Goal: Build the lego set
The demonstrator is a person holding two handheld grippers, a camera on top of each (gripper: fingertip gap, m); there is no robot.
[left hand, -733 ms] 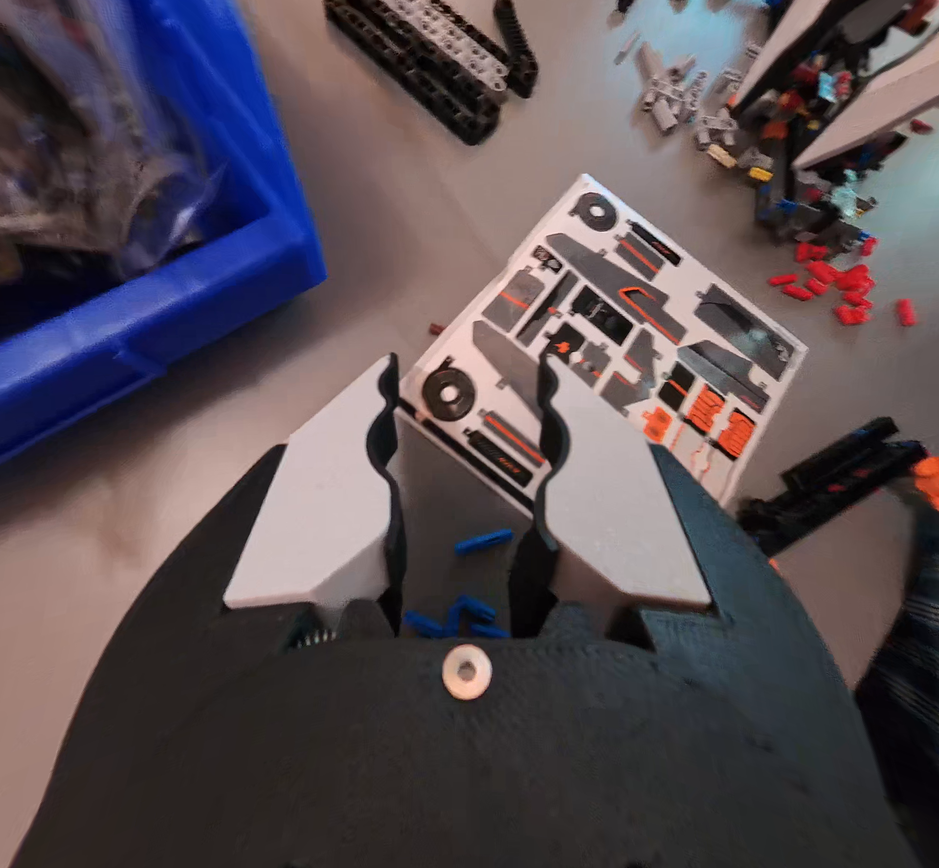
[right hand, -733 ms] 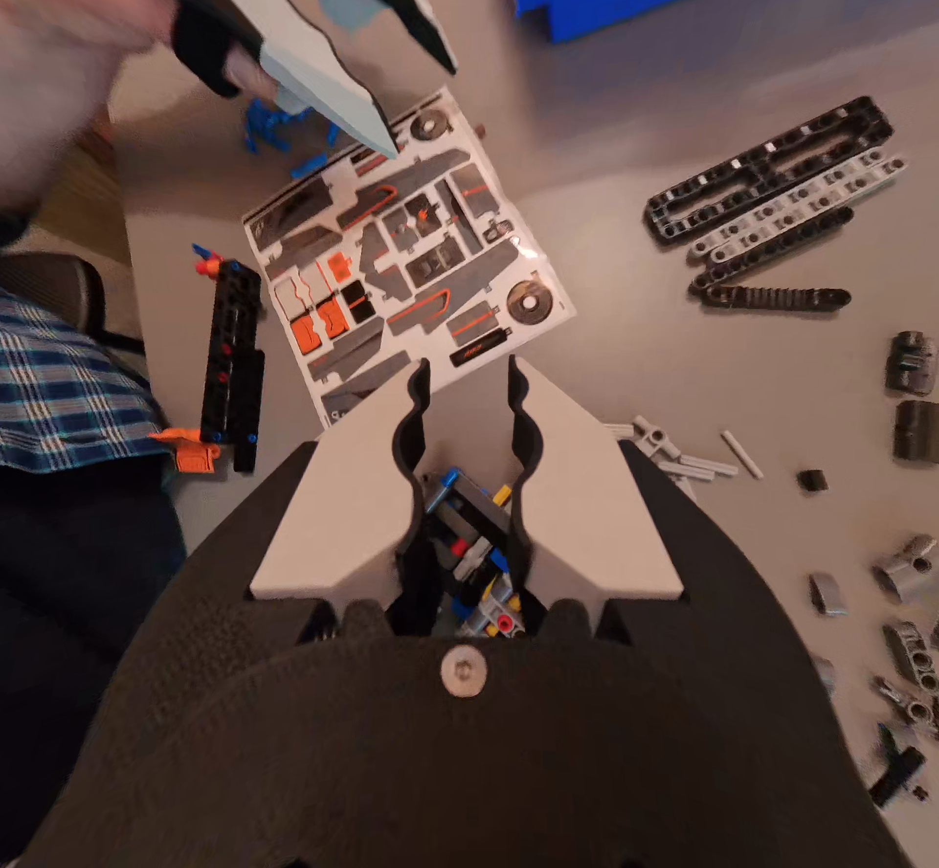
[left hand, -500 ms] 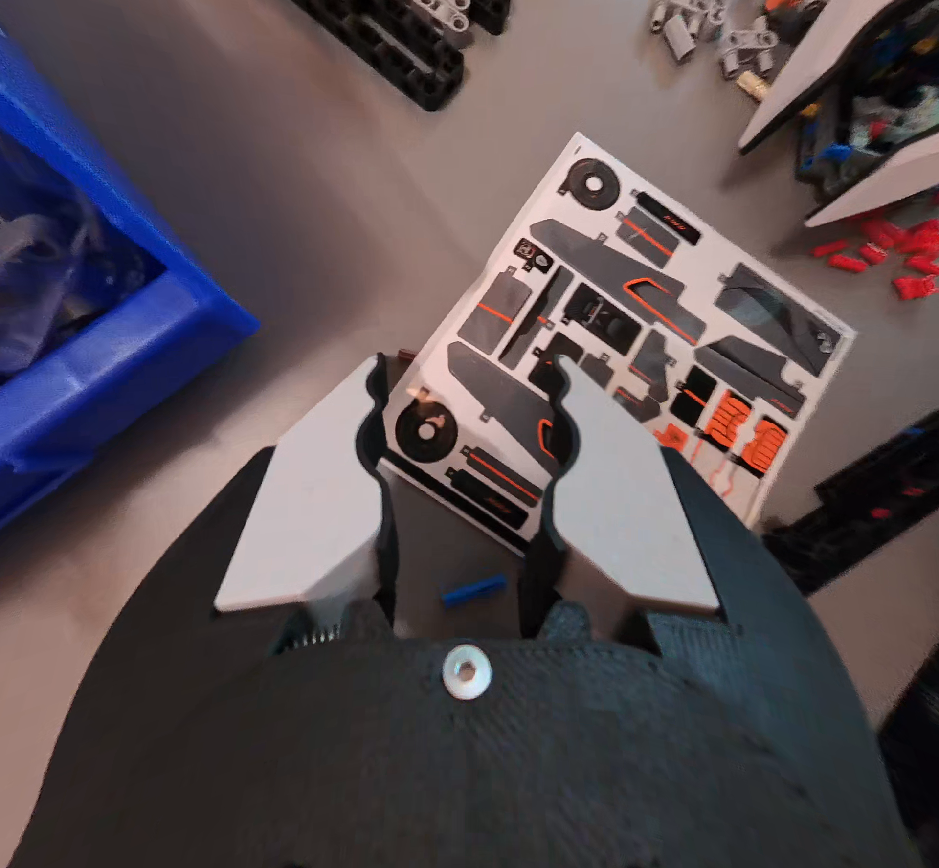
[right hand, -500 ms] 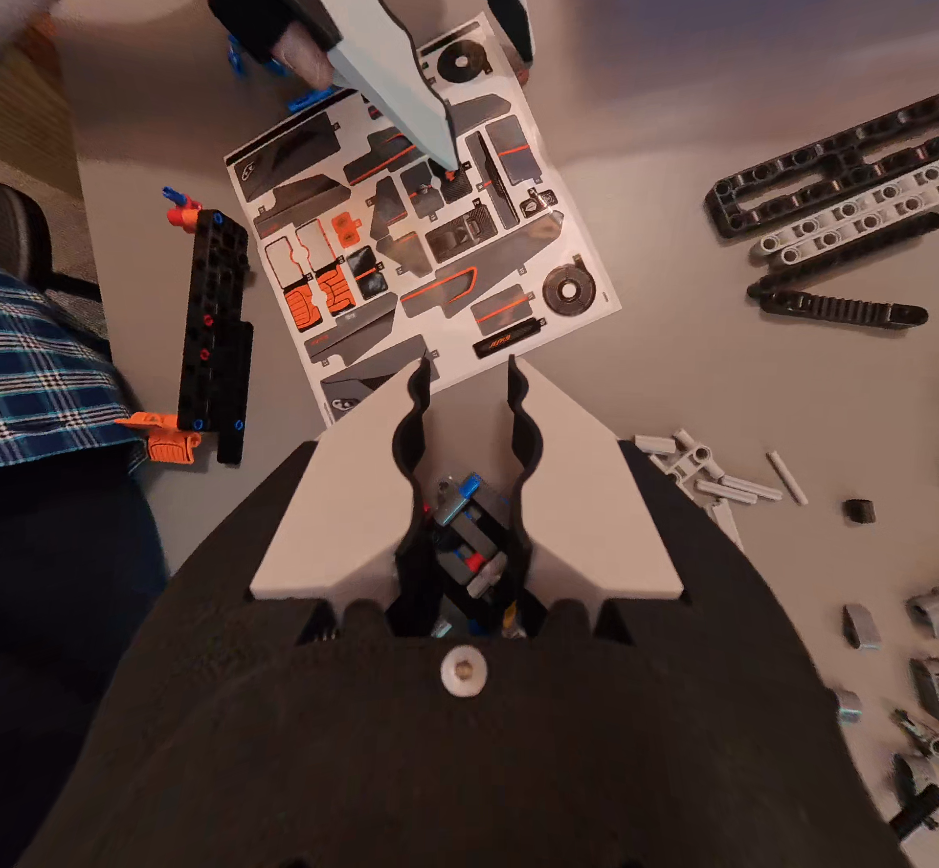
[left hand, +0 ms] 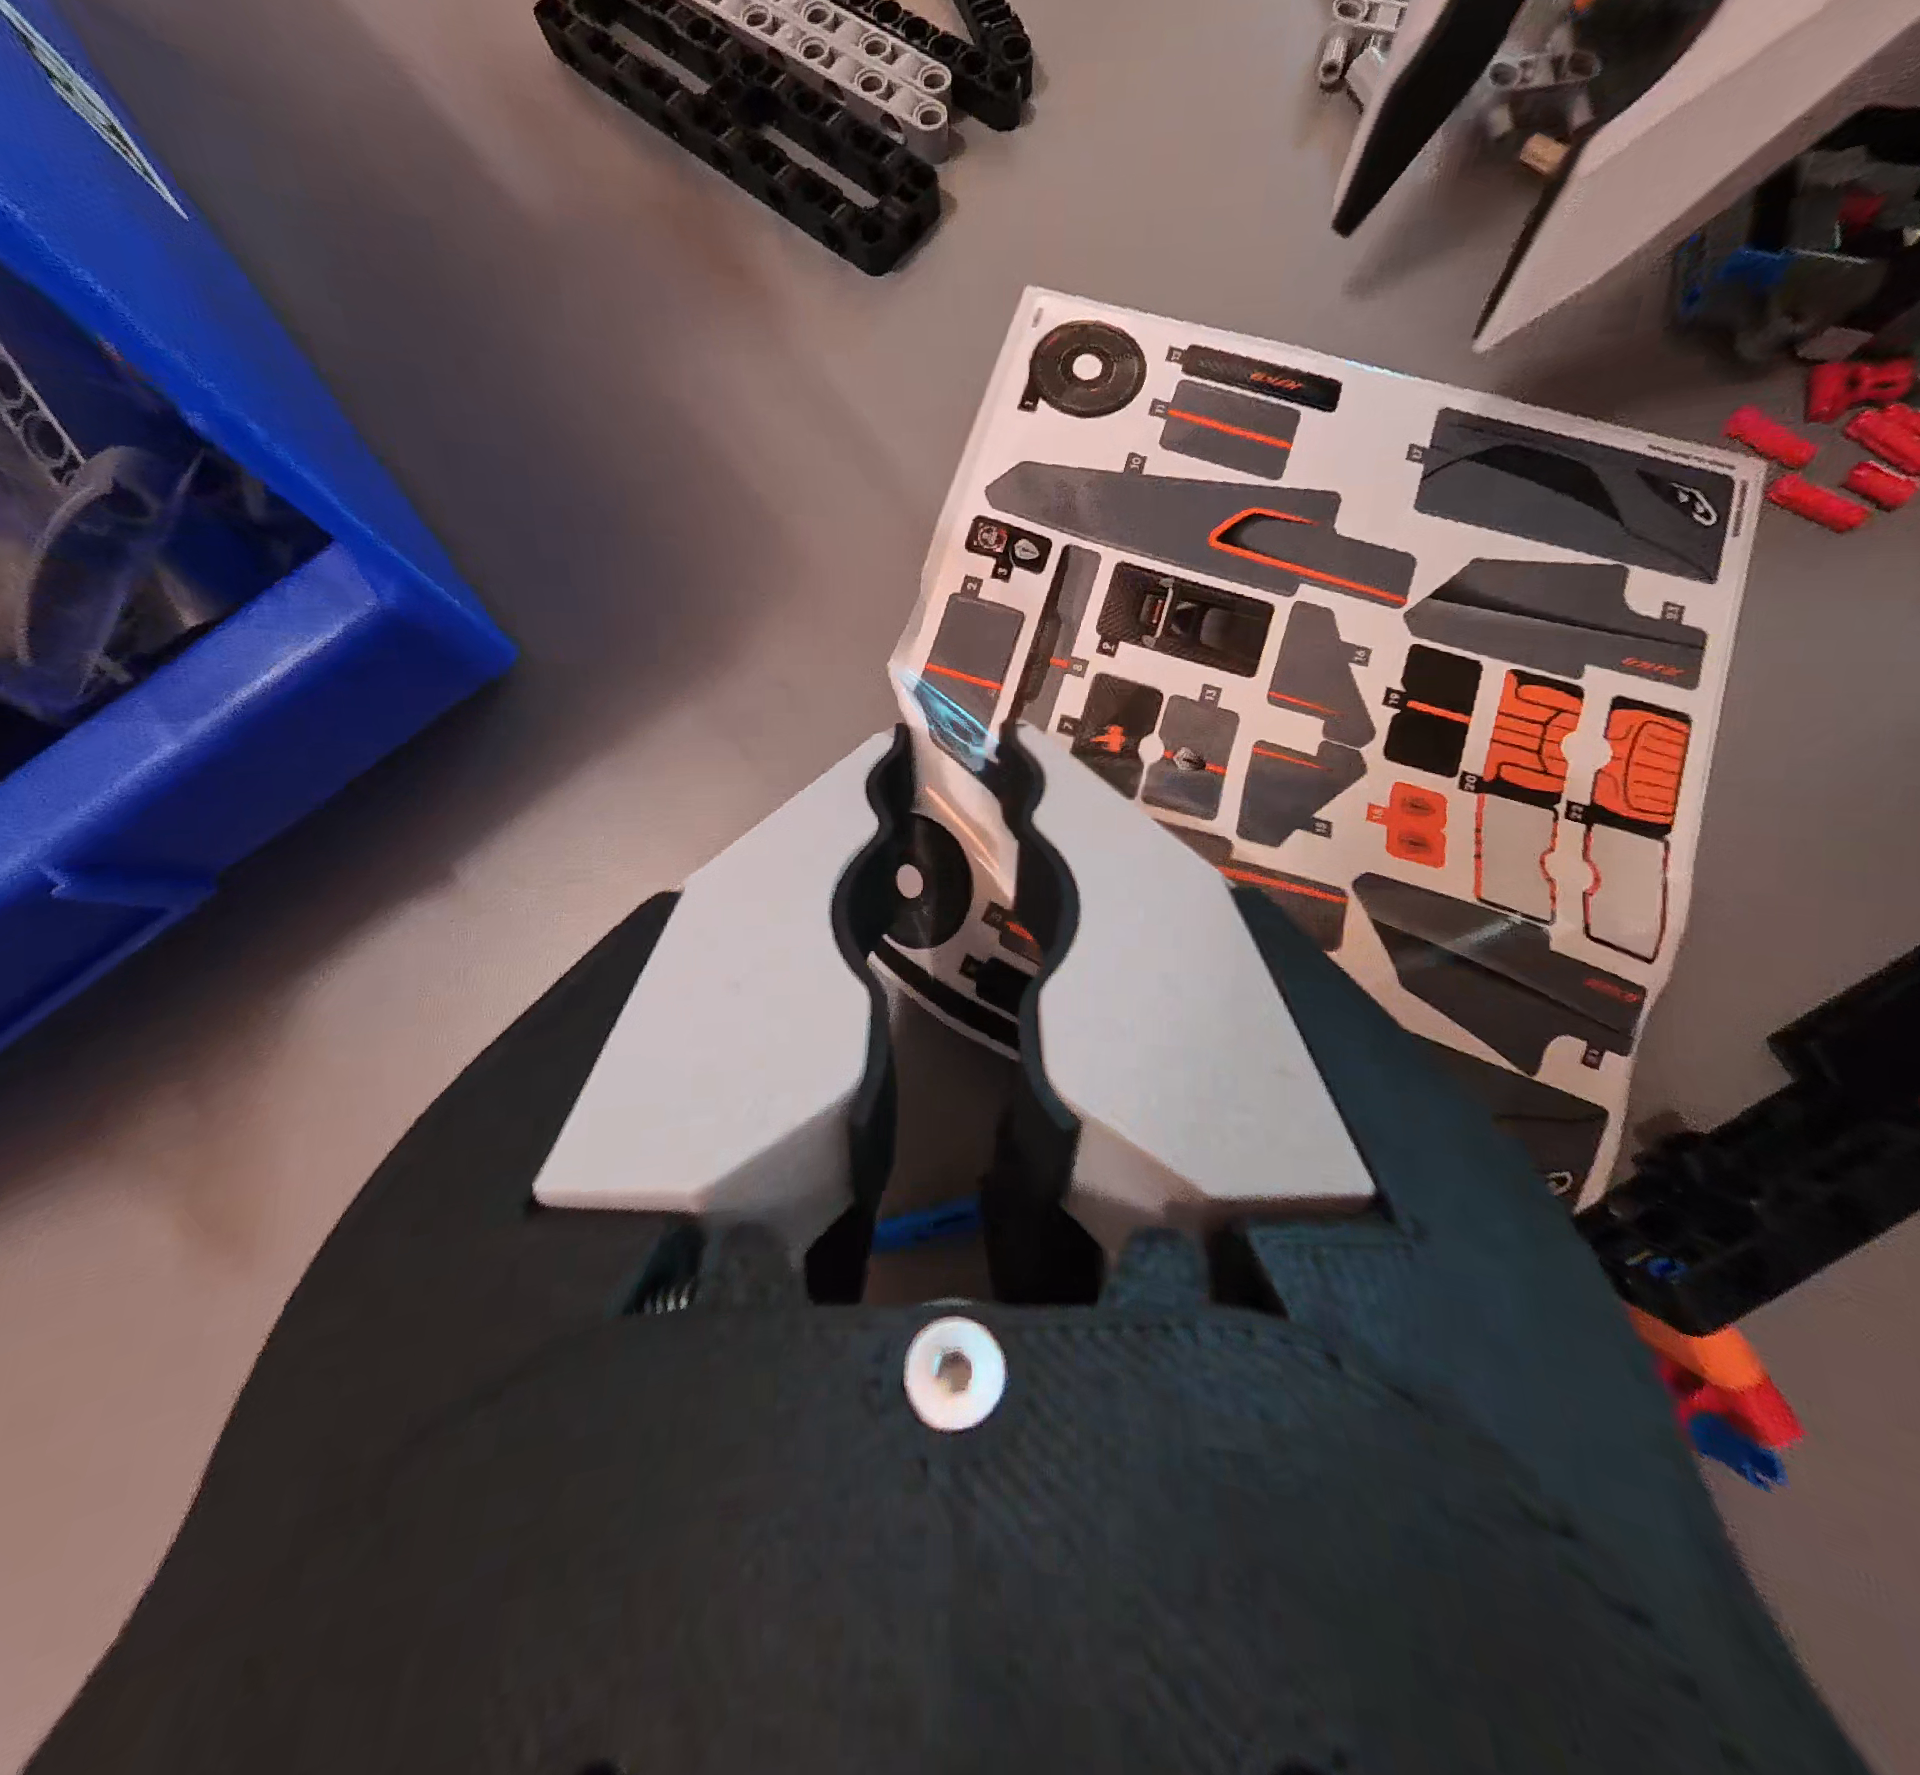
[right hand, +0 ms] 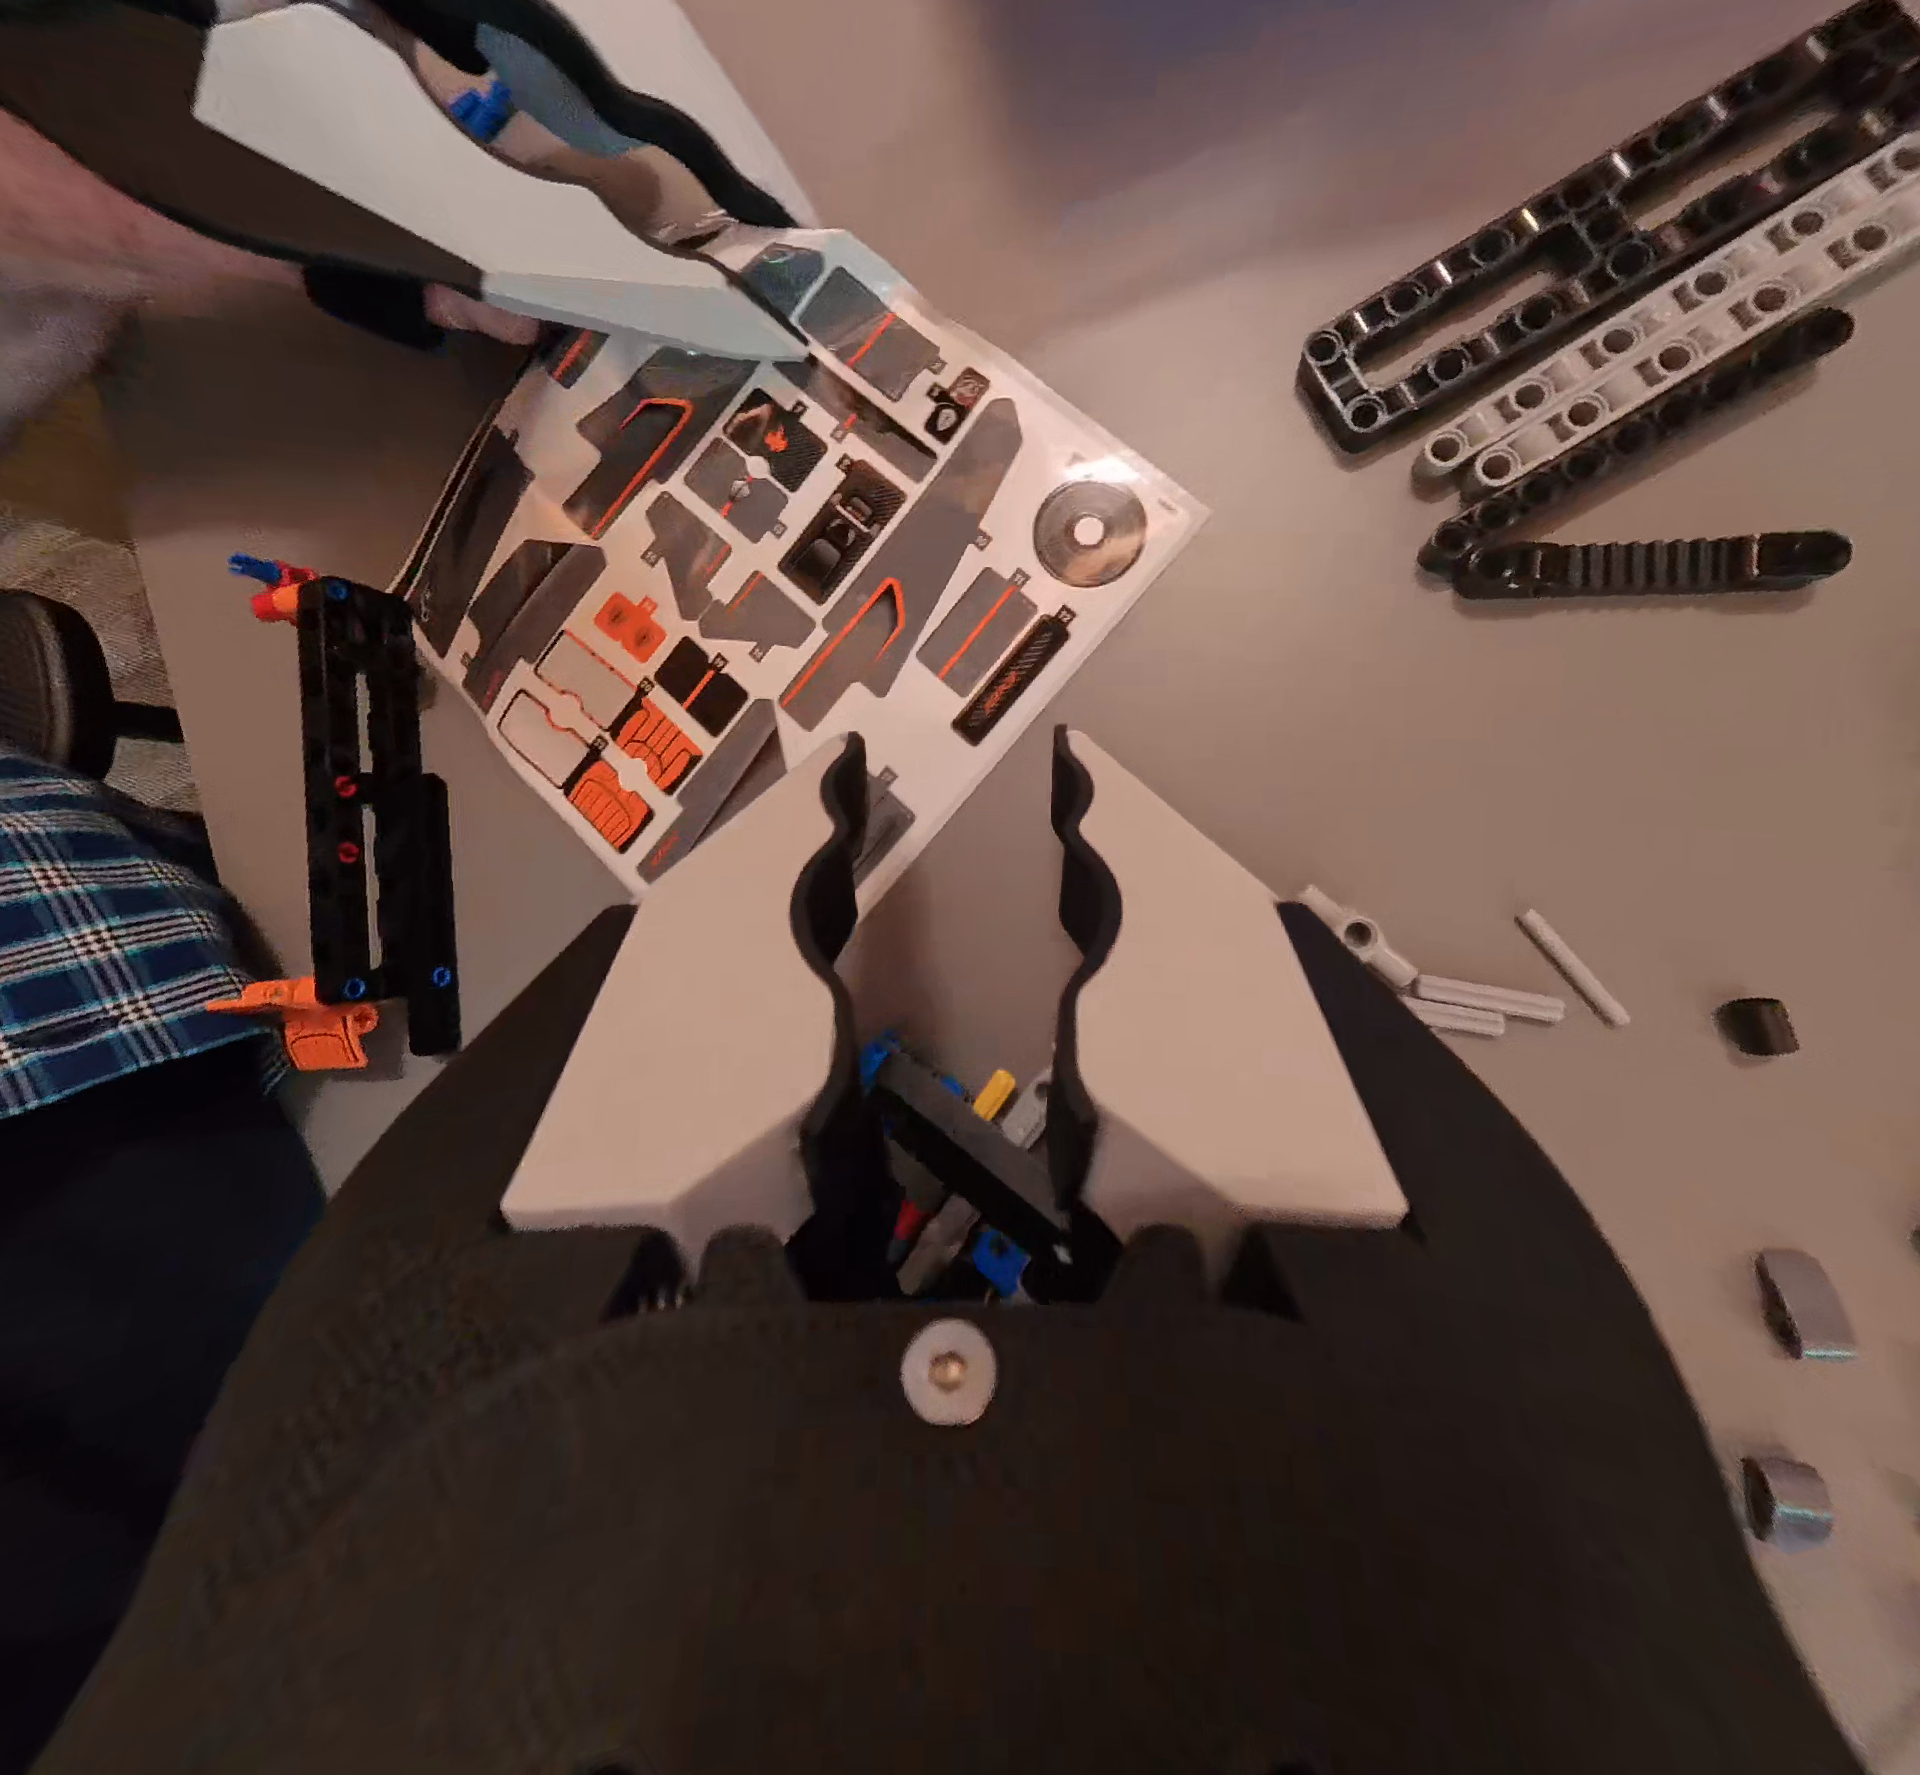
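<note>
A white sticker sheet [left hand: 1351,686] with grey, black and orange decals lies on the grey table; it also shows in the right wrist view [right hand: 790,562]. My left gripper [left hand: 956,743] is shut on the sheet's near corner, which curls up between the tips. In the right wrist view the left gripper [right hand: 769,312] pinches that corner from the upper left. My right gripper [right hand: 951,749] is open and empty above the sheet's opposite edge. A small black lego assembly [right hand: 956,1154] with blue and yellow pins shows on the table through its gap.
A blue bin [left hand: 208,582] stands left of the sheet. Black and grey beams [left hand: 790,63] lie beyond it. A black frame with an orange piece [right hand: 364,790] lies by the table edge. Red pins [left hand: 1860,458] and grey pins [right hand: 1475,998] are scattered. A person's plaid sleeve [right hand: 83,894] is nearby. The gap from one gripper's tips to the other's is roughly 11 cm.
My left gripper moved forward onto the sheet's corner and shut on it, and the corner now bends upward. The right gripper moved closer to the sheet and stayed open.
</note>
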